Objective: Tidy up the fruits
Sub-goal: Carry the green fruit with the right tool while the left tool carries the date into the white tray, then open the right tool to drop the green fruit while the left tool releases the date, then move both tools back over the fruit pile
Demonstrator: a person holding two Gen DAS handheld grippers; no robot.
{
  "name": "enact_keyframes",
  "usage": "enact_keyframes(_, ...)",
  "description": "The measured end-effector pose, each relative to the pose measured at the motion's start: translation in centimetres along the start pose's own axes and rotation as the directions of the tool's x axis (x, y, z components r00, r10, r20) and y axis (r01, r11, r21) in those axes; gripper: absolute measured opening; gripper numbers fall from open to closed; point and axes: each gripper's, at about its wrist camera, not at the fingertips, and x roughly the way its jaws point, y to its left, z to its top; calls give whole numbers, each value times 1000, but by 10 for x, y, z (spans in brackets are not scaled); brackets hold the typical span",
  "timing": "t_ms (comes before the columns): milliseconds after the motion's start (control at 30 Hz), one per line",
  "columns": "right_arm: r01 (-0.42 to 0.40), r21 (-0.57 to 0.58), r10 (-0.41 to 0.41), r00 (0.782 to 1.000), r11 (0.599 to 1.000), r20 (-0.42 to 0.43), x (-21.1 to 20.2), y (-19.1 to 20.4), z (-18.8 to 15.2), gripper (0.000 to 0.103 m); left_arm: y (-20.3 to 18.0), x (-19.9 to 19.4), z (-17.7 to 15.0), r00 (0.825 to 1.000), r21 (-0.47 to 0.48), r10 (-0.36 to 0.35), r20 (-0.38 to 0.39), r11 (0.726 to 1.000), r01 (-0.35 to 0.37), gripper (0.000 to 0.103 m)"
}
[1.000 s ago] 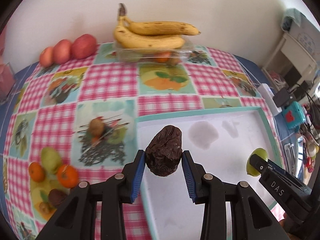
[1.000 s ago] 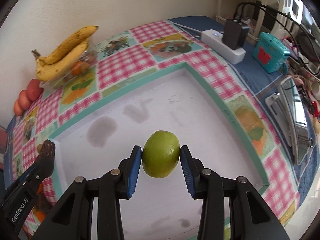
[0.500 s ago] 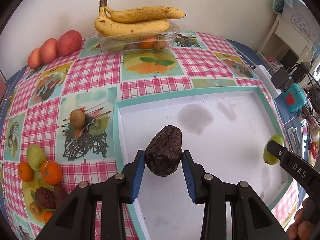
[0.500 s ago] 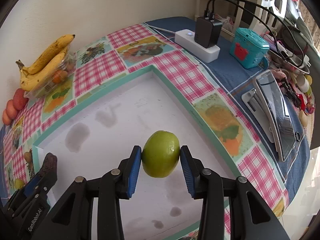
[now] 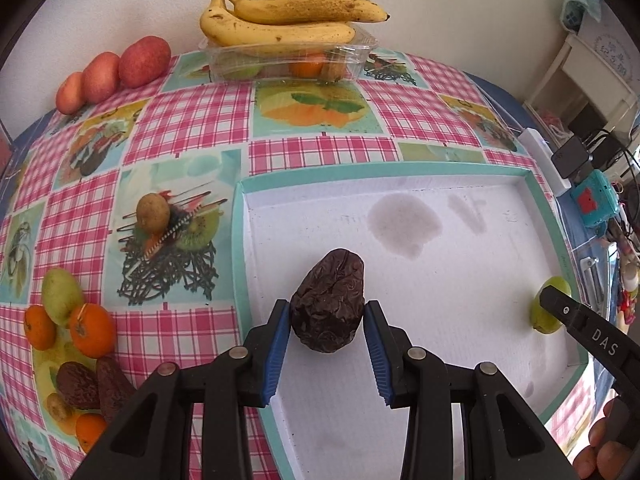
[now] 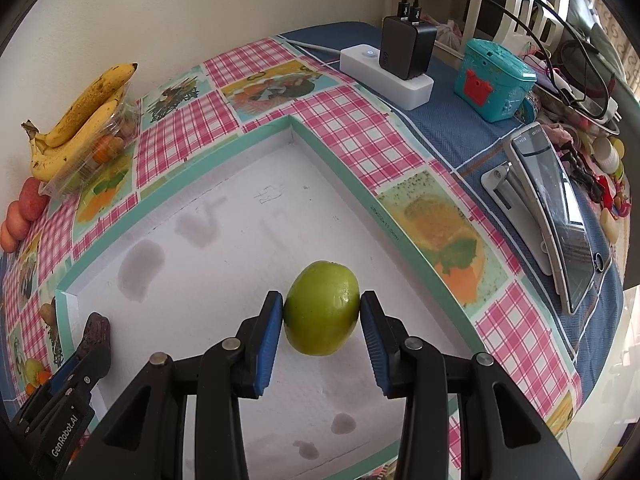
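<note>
My left gripper [image 5: 327, 346] is shut on a dark wrinkled date [image 5: 328, 304], held over the near left part of the white tray [image 5: 440, 280] with a teal rim. My right gripper [image 6: 322, 338] is shut on a green fruit [image 6: 322, 314], above the tray's right half [image 6: 224, 264]. From the left wrist view the green fruit [image 5: 547, 312] shows at the tray's right edge; from the right wrist view the date [image 6: 96, 330] shows at its left edge. A pile of oranges, green fruit and dates [image 5: 76, 344] lies on the cloth left of the tray.
Bananas [image 5: 280, 20] lie on a clear plastic box [image 5: 288, 60] at the back wall, with red apples [image 5: 116, 70] to their left. A kiwi [image 5: 152, 208] sits on the checked cloth. Right of the tray are a power strip [image 6: 386, 76], a teal box [image 6: 494, 80] and a phone [image 6: 556, 216].
Both grippers have pulled back and shifted over the tray, still holding their fruit. The left view now takes in more of the fruit pile at the left.
</note>
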Motion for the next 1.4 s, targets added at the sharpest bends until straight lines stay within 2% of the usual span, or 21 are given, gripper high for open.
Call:
enact_keyframes(433, -11, -6, 11, 1000, 1000, -13, 0, 0, 1, 42, -1, -6, 3, 999, 13, 24, -32, 1000, -23, 42)
enact_keyframes(500, -23, -4, 23, 1000, 1000, -1, -5, 0, 2, 43, -2, -10, 4, 999, 14, 26, -29, 1000, -26, 51)
enact_keyframes(567, -21, -13, 21, 999, 1000, 27, -15, 0, 5, 54, -2, -18, 6, 1000, 13, 24, -16, 1000, -24, 58)
enact_keyframes(633, -27, -14, 28, 998, 1000, 52, -25, 0, 7, 60, -1, -24, 7, 1000, 8, 29, -9, 1000, -29, 60)
enact_keyframes(800, -37, -25, 39, 998, 999, 57, -36, 1, 8, 61, 13, -33, 7, 996, -39, 76, -40, 996, -77, 73)
enact_keyframes(833, -34, -33, 36, 998, 999, 55, -37, 2, 7, 65, 16, -34, 7, 995, -44, 87, -44, 995, -89, 75)
enact_keyframes(867, -35, -38, 37, 998, 999, 52, -38, 2, 7, 75, 19, -36, 6, 994, -49, 102, -44, 993, -104, 81)
enact_keyframes(933, -40, -43, 42, 998, 998, 52, -39, 4, 6, 81, 27, -40, 6, 988, -65, 147, -38, 987, -150, 90)
enact_keyframes(1000, -44, -52, 47, 997, 998, 53, -40, 8, 5, 81, 37, -44, 5, 983, -85, 180, -30, 980, -182, 102)
enact_keyframes(1133, -40, -88, 44, 998, 995, 38, -35, 20, 0, 87, 60, -52, 6, 972, -128, 235, -15, 964, -235, 103)
enact_keyframes(1233, -67, -109, 70, 997, 992, 23, -33, 30, -4, 87, 77, -57, 7, 963, -155, 269, -9, 951, -267, 103)
enact_keyframes(1400, -121, -166, 124, 992, 979, 5, -34, 56, -10, 87, 102, -76, 3, 924, -156, 381, 31, 915, -372, 103)
